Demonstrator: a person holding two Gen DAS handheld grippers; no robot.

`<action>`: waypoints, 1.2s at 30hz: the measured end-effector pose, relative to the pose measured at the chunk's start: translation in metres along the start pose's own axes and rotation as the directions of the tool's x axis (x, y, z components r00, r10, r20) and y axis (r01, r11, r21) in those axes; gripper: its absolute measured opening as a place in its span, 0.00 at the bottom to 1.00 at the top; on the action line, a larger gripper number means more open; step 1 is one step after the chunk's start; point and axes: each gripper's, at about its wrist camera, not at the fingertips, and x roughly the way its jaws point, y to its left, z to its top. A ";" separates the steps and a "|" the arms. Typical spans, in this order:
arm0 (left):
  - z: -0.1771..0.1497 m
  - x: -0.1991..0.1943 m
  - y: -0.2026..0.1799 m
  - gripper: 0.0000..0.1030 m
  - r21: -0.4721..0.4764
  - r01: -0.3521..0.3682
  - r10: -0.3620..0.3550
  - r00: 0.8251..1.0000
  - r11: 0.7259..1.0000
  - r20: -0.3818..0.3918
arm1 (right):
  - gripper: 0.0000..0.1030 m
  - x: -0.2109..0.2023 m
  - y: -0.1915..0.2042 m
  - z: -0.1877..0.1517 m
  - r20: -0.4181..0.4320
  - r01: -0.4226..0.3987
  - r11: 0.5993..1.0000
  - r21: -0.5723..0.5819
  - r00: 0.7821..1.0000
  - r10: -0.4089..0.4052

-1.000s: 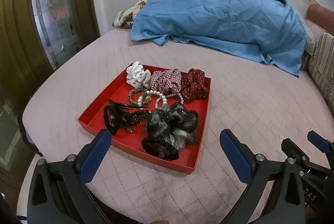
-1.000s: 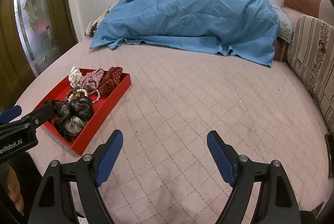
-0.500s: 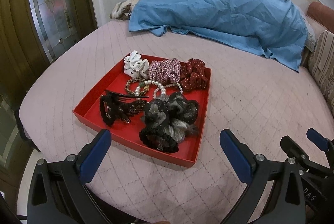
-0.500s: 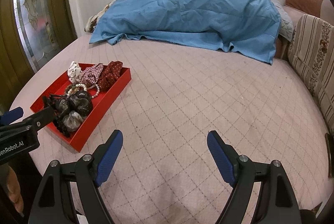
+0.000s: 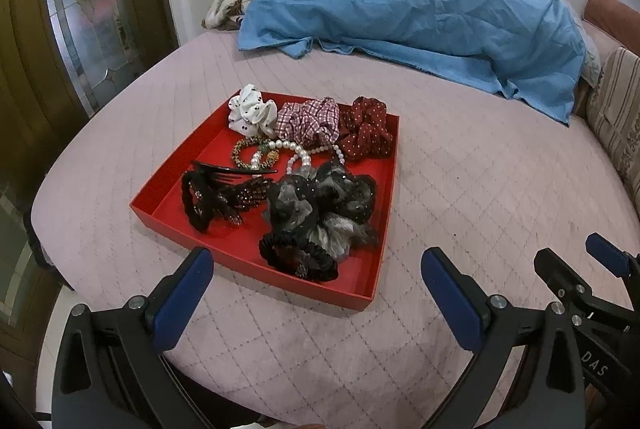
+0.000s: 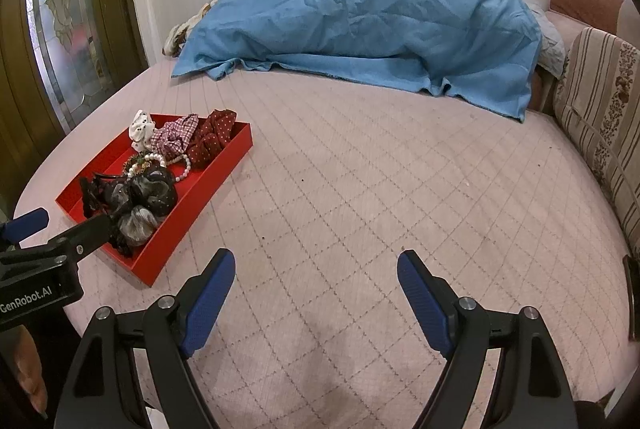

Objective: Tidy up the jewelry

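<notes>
Left hand-held gripper (image 5: 316, 281) wide, empty, just short of red tray (image 5: 182, 165) on bed (image 5: 460, 181). Right hand-held gripper (image 6: 316, 285) wide, empty, right of tray.

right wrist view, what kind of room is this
Most likely a bedroom: a quilted pink mattress, a rumpled blue sheet over bedding by the wall, and a striped cushion alongside.
</notes>
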 end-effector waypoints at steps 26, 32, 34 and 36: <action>-0.005 0.009 0.003 1.00 -0.006 0.028 -0.028 0.999 1.000 -0.039 | 0.85 0.004 0.002 -0.003 -0.010 0.002 1.000 -0.004 1.000 -0.002; -0.006 0.012 0.005 1.00 -0.013 0.030 -0.031 0.998 0.999 -0.050 | 0.85 0.005 0.004 -0.006 -0.011 0.000 1.000 -0.010 1.000 0.000; -0.006 0.012 0.005 1.00 -0.013 0.030 -0.031 0.998 0.999 -0.050 | 0.85 0.006 0.005 -0.008 -0.011 -0.002 1.000 -0.015 1.000 0.002; -0.006 0.012 0.005 1.00 -0.012 0.029 -0.030 0.998 0.999 -0.051 | 0.85 0.006 0.006 -0.009 -0.010 -0.004 1.000 -0.019 1.000 0.004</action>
